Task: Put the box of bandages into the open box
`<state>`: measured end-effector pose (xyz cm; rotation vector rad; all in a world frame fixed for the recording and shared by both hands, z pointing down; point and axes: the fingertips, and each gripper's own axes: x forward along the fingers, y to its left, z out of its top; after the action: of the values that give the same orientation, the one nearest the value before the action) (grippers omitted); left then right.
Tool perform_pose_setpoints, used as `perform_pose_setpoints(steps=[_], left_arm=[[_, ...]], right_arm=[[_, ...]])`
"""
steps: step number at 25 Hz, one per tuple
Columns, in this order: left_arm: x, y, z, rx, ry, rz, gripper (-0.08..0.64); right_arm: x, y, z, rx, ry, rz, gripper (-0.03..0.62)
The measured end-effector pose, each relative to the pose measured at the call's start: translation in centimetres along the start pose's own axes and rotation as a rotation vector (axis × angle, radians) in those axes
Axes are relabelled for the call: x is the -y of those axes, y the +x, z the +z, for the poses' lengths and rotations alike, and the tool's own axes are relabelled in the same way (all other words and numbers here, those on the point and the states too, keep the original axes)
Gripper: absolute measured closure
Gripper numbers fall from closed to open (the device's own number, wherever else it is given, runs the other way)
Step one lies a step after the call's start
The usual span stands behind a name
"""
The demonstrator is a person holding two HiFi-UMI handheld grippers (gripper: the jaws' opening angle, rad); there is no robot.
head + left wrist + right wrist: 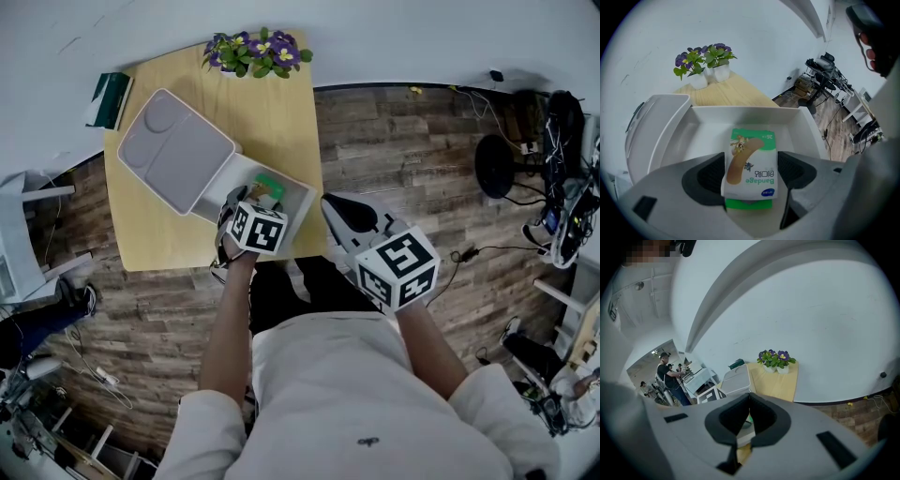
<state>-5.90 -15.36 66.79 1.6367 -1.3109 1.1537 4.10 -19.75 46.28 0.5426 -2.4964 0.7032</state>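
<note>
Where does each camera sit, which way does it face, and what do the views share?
Head view: on the person's head, looking steeply down at the table; torso, forearms, left gripper and right gripper show.
Left gripper view: on the left gripper, looking along jaws shut on the box of bandages, into the open box.
Right gripper view: on the right gripper, over shut, empty jaws toward table and wall.
Shared by all: the flowers.
</note>
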Motion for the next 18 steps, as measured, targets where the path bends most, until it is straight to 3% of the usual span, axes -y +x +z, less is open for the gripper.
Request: perform_pose_setpoints(steps=[18], left_arm=[[-0.4,-3.5,0.8,0.095,0.009,-0.003,0.215]], right_arm=[[-1.9,-0.9,0.0,0.033,0.004,-0.038,0.588]])
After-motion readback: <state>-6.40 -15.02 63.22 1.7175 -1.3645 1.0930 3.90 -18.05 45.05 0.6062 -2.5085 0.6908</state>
